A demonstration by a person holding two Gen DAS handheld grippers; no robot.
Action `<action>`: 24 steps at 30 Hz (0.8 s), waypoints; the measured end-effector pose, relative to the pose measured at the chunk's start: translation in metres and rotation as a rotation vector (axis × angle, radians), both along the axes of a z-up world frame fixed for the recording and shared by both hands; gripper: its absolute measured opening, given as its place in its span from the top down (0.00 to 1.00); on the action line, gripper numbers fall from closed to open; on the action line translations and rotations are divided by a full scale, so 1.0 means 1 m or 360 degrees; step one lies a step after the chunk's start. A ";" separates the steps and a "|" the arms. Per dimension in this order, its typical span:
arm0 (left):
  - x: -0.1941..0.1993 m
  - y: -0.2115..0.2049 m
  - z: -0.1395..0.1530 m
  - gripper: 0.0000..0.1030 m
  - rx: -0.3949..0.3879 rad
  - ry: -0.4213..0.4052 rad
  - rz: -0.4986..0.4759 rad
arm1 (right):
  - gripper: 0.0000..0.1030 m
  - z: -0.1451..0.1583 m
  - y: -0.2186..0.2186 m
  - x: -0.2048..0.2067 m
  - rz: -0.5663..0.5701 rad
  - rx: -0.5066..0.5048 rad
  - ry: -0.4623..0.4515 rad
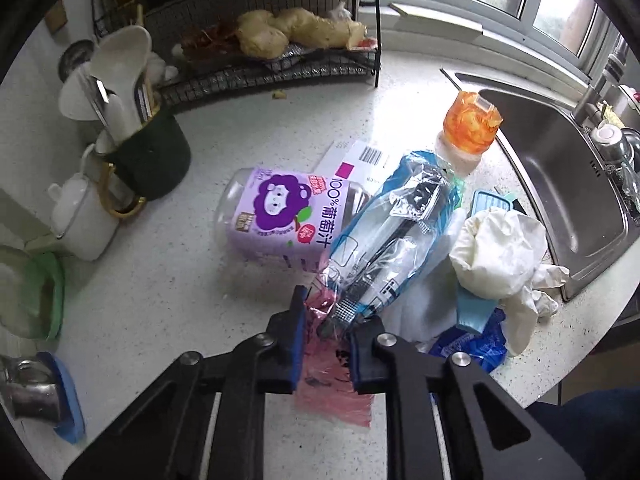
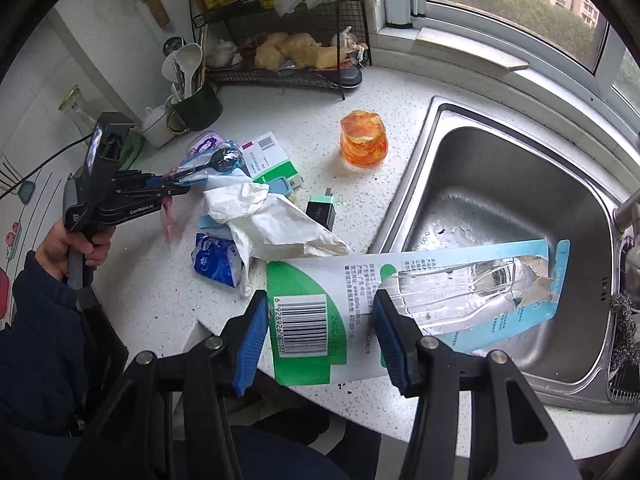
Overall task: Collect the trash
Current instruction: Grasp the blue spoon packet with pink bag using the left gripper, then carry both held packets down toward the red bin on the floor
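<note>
My left gripper (image 1: pixel 325 334) is shut on a clear plastic wrapper with a black spoon inside (image 1: pixel 394 232) and holds it above the counter; it also shows in the right wrist view (image 2: pixel 216 166). A pink wrapper (image 1: pixel 332 380) lies below the fingers. My right gripper (image 2: pixel 320 330) stands wide around a green-and-white blister card (image 2: pixel 360 288) that reaches over the sink; I cannot tell whether the pads touch it. On the counter lie a purple grape juice bottle (image 1: pixel 280 216), crumpled white gloves (image 1: pixel 500 252), a blue tissue pack (image 2: pixel 216 258) and an orange cup (image 2: pixel 363 144).
A steel sink (image 2: pixel 500 200) is at the right. A wire rack with ginger (image 1: pixel 280 36) stands at the back. A dark green utensil mug (image 1: pixel 152 152) and a white pot (image 1: pixel 80 216) stand at the left. A green-and-white box (image 2: pixel 272 160) lies mid-counter.
</note>
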State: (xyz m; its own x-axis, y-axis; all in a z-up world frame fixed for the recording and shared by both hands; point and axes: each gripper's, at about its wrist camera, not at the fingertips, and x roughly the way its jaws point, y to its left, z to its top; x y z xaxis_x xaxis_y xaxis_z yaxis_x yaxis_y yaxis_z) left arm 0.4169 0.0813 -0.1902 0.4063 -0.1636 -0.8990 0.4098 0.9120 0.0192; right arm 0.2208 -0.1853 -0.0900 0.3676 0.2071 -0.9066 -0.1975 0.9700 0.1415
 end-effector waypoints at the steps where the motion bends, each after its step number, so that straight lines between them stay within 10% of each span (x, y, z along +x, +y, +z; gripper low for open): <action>1: -0.005 0.004 0.007 0.87 -0.0016 -0.0018 0.0029 | 0.52 0.003 0.001 0.000 0.0009 -0.0001 -0.0011; 24: -0.178 0.015 0.124 0.87 -0.0195 -0.0287 0.0298 | 0.52 0.048 0.044 -0.059 0.0291 0.0023 -0.0220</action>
